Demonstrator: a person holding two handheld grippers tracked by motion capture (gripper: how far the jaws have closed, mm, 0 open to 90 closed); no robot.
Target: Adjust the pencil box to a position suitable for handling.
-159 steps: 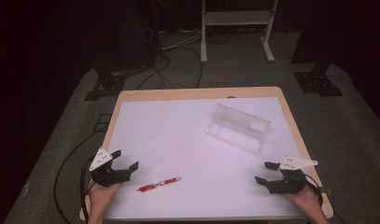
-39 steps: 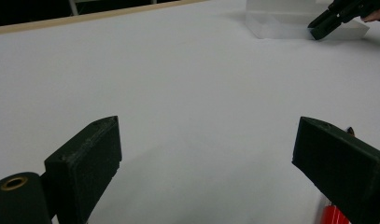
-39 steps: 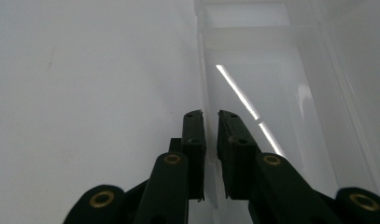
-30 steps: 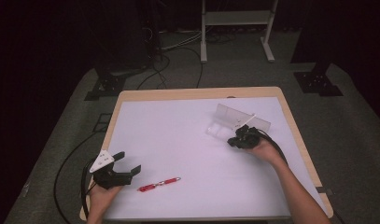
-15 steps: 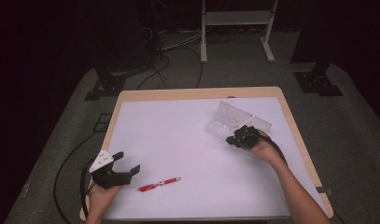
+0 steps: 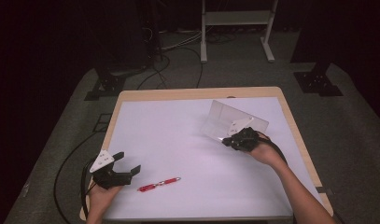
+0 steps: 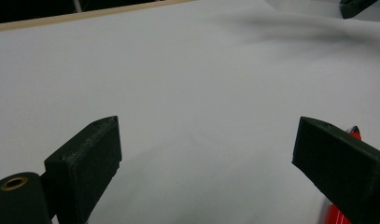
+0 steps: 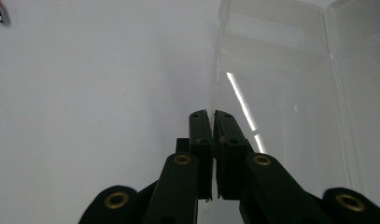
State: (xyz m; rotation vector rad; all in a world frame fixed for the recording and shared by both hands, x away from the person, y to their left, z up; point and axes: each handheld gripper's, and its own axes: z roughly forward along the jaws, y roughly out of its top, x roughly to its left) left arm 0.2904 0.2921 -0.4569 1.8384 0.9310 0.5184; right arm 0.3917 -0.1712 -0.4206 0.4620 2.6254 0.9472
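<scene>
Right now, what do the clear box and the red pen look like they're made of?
Clear box: likely thin rigid plastic, glossy; the white surface shows through and a bright glare streak crosses it where the right tongs pinch its edge. Red pen: probably shiny plastic, with a paler tip; too small to confirm.

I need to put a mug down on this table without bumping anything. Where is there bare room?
The middle and far-left of the table are bare, between the clear case and the red pen. It's crowded near-left around the left gripper, and far-right where the right gripper clamps the case.
</scene>
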